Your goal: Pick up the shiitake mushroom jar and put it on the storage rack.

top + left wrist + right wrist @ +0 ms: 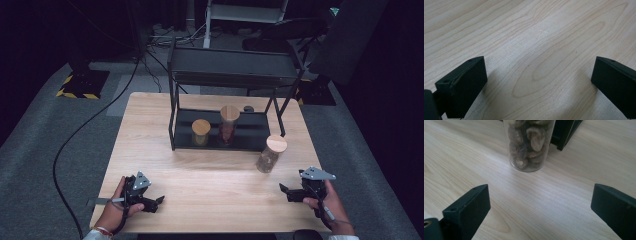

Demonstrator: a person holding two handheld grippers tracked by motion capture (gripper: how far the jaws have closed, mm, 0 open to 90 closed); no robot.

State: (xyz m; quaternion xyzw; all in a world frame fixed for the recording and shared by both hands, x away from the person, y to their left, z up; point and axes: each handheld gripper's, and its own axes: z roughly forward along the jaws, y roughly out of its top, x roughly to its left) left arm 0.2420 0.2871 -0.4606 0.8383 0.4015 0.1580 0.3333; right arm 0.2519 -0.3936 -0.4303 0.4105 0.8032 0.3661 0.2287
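Glass jar (270, 153) with a wooden lid is stood on the table (210, 175) just outside the rack (225, 131), ahead of the right gripper (292, 194), whose jaws are spread wide and empty. An approach is judged underway; closing around the jar is called for next. The left gripper (150, 202) is rested wide open.

Two jars (201, 132) (228, 124) stand on the rack's lower shelf (255, 135) at frame centre; a third jar (270, 153) stands on the table (210, 175) lower right of it.

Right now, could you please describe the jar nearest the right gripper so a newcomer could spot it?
On the wooden table, find the black rack. Just off its front right leg stands a clear jar with a wooden lid, packed with brownish dried pieces. Unlike the two jars on the rack's lower shelf, it stands on the tabletop.
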